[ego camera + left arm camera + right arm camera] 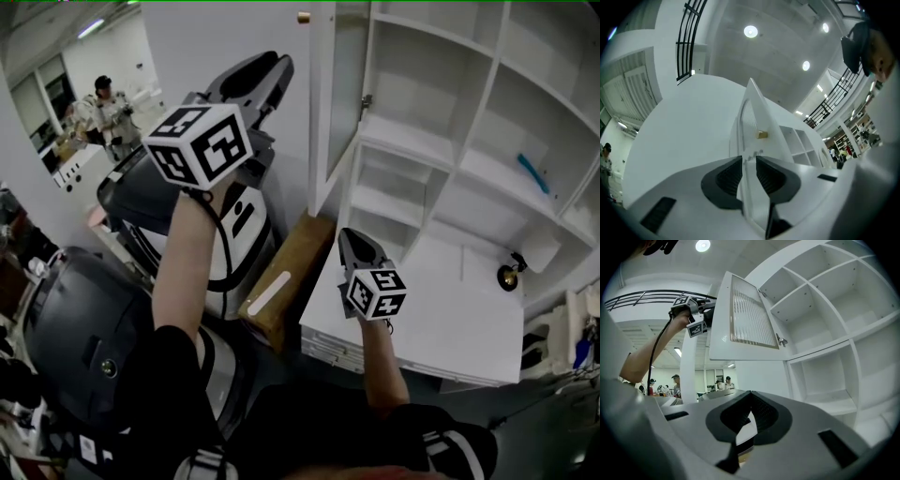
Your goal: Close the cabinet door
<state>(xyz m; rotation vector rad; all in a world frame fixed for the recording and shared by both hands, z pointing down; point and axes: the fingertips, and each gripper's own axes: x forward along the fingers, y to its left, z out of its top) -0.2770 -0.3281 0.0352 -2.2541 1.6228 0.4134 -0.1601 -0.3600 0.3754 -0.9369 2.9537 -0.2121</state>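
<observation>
The white cabinet door, a framed panel with ribbed glass in the middle, stands open. It is hinged at the upper left compartment of the tall white cabinet with open shelves and it swings out towards the person. A small brass knob sits on the door near its free edge.

The left claw is raised high, at the free edge of the door. It is released: the jaws stand apart, and the thin edge of the door passes between the two dark ribbed pads, very near to both of them. The knob is just beyond the jaw tips.

The right claw is held low, above the white counter at the foot of the shelves, well apart from the door. It is clenched, the two jaw tips meet, and it grasps nothing.

On one shelf at the right lies a thin blue object. A small round brass thing is at the far right of the counter. A brown cardboard box stands beside the counter, on its left side. In the background a person stands in the room.
</observation>
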